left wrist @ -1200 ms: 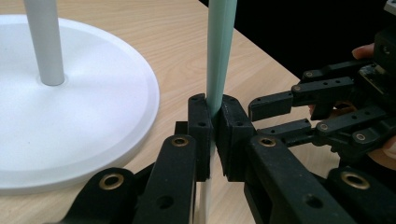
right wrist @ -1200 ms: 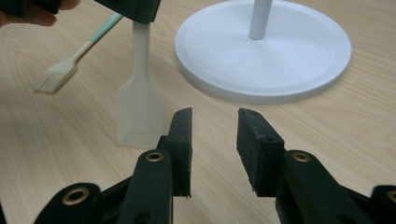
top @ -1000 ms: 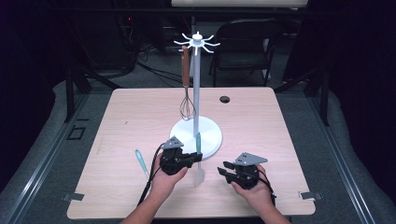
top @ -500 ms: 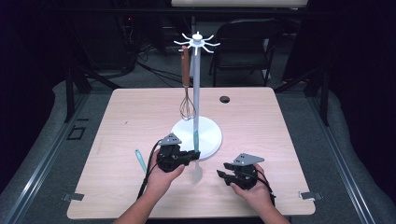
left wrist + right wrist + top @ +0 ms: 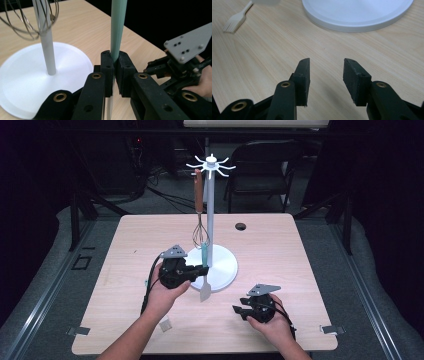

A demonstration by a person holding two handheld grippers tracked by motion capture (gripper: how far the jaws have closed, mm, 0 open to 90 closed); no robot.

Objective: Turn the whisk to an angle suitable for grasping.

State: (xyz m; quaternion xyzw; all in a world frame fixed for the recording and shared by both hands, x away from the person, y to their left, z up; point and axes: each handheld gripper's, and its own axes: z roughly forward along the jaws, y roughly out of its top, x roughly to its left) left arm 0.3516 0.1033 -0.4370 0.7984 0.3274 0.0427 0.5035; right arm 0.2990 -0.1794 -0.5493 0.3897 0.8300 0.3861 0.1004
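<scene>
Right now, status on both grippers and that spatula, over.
Left gripper shut on teal-handled spatula, held upright beside rack pole. Right gripper open, empty. Whisk hangs close by spatula.

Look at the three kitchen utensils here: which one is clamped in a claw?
The teal-handled spatula, held upright in the left claw. The whisk hangs from the stand; the pastry brush lies on the table.

Room dark; light falls mainly on the pale wood worktop [image 5: 310, 270]. Grey carpet floor [image 5: 370, 270] surrounds it. Behind it, a black chair [image 5: 260, 167] and tangled cables [image 5: 160, 190] on the floor. Walls lost in shadow.
</scene>
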